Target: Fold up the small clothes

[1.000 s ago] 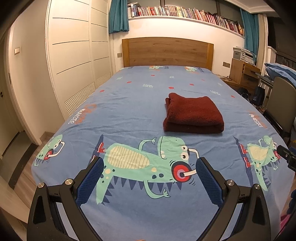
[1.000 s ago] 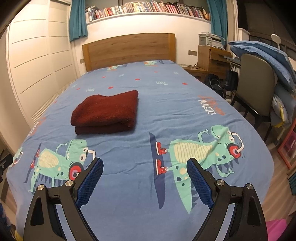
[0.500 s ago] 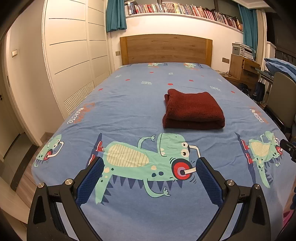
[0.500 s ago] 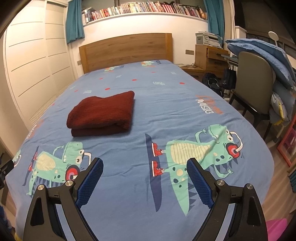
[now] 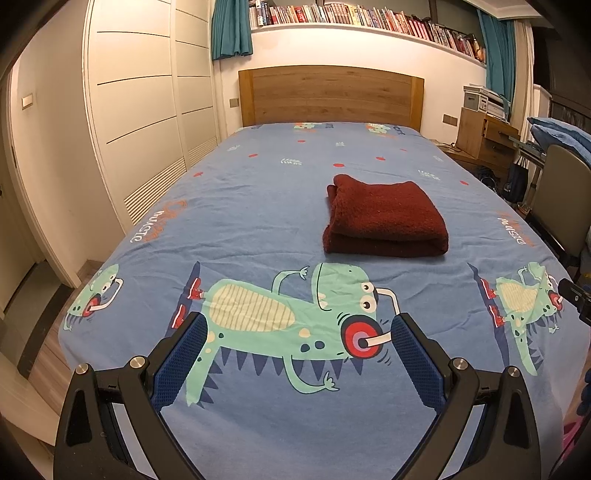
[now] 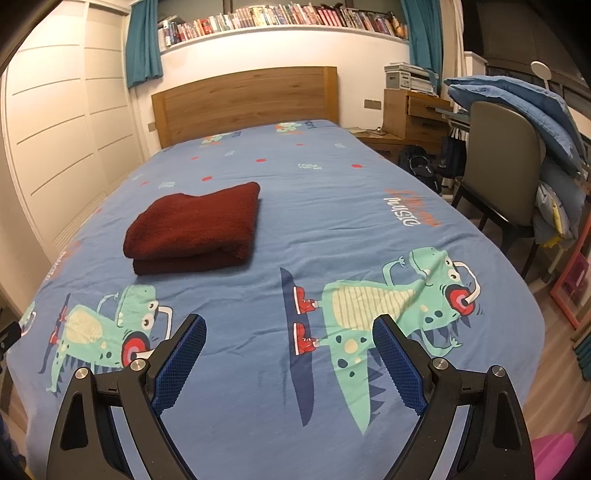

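Beside the bed [image 6: 332, 229], a chair [image 6: 502, 166] holds piled bedding [image 6: 524, 107].

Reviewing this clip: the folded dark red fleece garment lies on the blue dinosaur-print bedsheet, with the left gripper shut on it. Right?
Not quite. The left gripper is open and short of the folded dark red fleece garment, as the left wrist view shows. It does lie on the blue dinosaur-print bedsheet.

Lower edge cutting off black frame of left claw [image 5: 297, 328] and of right claw [image 6: 290, 328].

Folded dark-red fleece garment [image 5: 384, 218] hiding own inner layers and far side; garment type staying unclear.

Row of coloured books on high white shelf [image 6: 280, 18] showing titles too small to read.

Blue cartoon-dinosaur bedsheet [image 5: 258, 206] running out of frame at near edge.
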`<action>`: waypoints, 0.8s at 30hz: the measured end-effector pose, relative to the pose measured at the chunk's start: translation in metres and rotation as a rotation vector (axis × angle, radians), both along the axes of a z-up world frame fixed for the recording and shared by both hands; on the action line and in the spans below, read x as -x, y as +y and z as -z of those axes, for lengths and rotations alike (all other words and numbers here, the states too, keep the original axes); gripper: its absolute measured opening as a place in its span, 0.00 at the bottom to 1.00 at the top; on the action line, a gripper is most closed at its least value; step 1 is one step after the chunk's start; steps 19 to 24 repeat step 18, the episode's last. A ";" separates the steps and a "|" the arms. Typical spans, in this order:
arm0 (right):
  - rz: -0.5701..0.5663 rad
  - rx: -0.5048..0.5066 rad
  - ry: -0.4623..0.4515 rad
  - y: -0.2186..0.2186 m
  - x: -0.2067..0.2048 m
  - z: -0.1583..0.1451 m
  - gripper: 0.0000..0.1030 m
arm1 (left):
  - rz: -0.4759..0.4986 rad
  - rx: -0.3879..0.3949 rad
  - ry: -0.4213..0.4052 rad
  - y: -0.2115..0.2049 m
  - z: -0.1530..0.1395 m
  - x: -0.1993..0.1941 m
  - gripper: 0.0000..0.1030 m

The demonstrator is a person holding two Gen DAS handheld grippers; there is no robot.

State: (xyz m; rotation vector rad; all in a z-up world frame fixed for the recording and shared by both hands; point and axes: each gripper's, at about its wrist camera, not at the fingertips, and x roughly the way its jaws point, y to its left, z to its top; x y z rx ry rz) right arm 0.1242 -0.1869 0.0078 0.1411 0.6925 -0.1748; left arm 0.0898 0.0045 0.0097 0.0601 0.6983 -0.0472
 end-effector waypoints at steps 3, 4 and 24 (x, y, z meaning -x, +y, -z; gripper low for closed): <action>0.000 0.005 0.002 0.000 -0.001 0.002 0.90 | 0.001 -0.002 -0.005 0.000 0.000 0.000 0.96; 0.001 0.005 0.003 0.000 -0.001 0.002 0.90 | 0.002 -0.003 -0.007 0.000 0.000 0.000 0.96; 0.018 0.008 0.007 -0.006 -0.002 0.008 0.90 | -0.006 -0.009 -0.013 0.002 -0.001 0.000 0.95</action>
